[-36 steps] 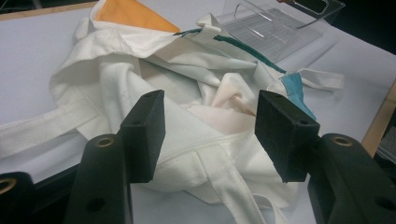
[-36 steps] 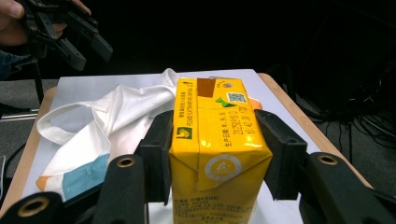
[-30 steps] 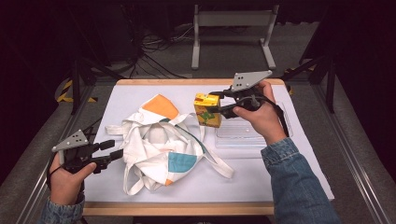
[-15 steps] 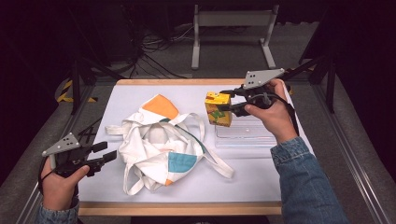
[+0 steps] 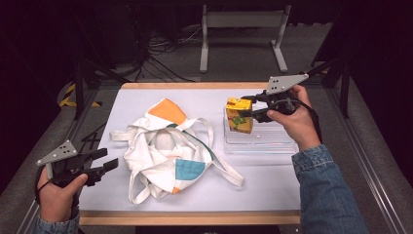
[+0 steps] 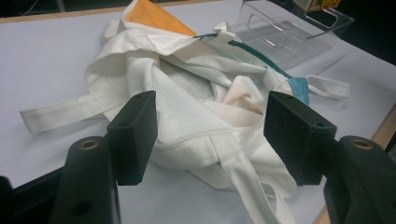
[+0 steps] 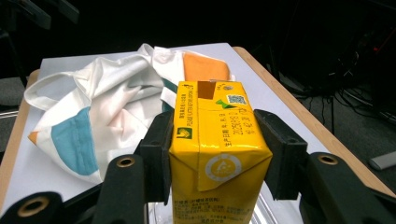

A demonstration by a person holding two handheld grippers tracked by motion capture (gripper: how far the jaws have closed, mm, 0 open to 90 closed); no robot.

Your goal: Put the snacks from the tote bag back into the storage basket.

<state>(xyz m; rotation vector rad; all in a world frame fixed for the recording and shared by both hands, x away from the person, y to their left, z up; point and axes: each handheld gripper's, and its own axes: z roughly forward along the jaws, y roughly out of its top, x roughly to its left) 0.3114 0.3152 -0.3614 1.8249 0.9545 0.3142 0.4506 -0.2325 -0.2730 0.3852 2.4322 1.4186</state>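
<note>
A yellow juice carton (image 5: pixel 237 123) (image 7: pixel 217 154) stands upright between the pads of my right gripper (image 5: pixel 246 112) (image 7: pixel 217 140), which is shut on its two sides. The carton is at the left end of a clear plastic tray (image 5: pixel 265 142) (image 6: pixel 289 39); whether it rests on the tray floor I cannot tell. A white tote bag (image 5: pixel 163 151) (image 6: pixel 187 88) (image 7: pixel 102 102) with orange and teal patches lies crumpled mid-table. My left gripper (image 5: pixel 108 159) (image 6: pixel 210 135) hovers at the front left, pointing at the bag. Its jaws have just been opening, and nothing is between them.
The white table top (image 5: pixel 131 105) has a wooden front edge (image 5: pixel 195 218). Bag straps (image 5: pixel 226 171) trail toward the tray and the front. A metal stand (image 5: pixel 243 34) and cables lie on the floor beyond the table.
My right hand has carried the carton to the right, from beside the bag to over the tray. The left gripper's jaws stand wider; that hand has hardly shifted.
</note>
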